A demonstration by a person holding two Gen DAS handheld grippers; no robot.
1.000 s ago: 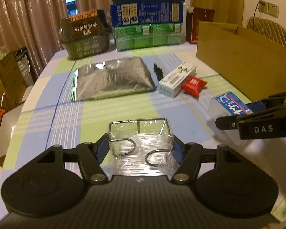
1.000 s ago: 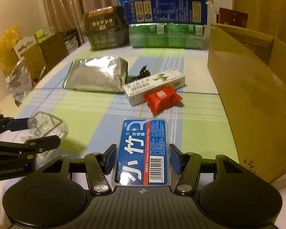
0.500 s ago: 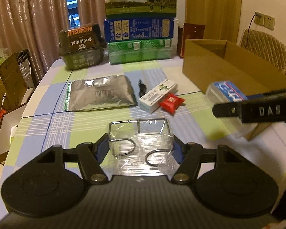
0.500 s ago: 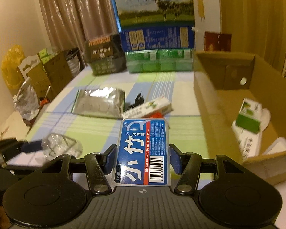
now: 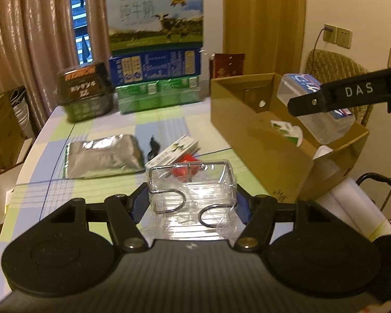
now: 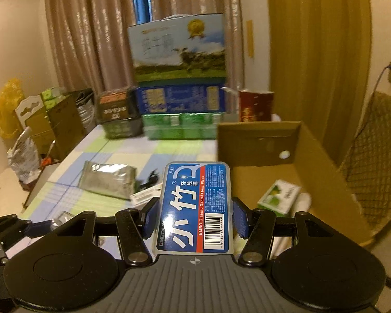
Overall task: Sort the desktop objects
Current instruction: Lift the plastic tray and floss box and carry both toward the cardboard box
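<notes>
The bench (image 5: pixel 112 182), under a cloth checked in green, blue and white, sat lower in both wrist views than a second before, because both claws had been lifted off it and swung toward the open cardboard box (image 5: pixel 250 130) on its right edge. A second earlier that box showed only its outer wall; now its inside was open to view, with a green-and-white packet (image 6: pixel 279 195) and something white already lying on the floor of it. I judged this the carrying stage of two sorts at once, with both releases yet to come.

The right claw (image 6: pixel 194 217) was clenched on a floss-pick box (image 6: pixel 195 208), a flat clear case with a blue and red label and a barcode, held by its long sides. In the left wrist view it hung over the box's near right corner, so it looked closest to being let go.

The left claw (image 5: pixel 191 206) was clenched on a clear plastic case (image 5: pixel 191 187) with a thin wire frame and two wire loops; its grip had not altered. It hung over the bench, just left of the box's near wall.

Left behind on the bench, near its middle, were a silver foil pouch (image 5: pixel 101 156), a white and green carton (image 5: pixel 172 151), a small red packet (image 5: pixel 185 167) seen partly through the clear case, and a small black item (image 5: pixel 153 144) too blurred to name.
</notes>
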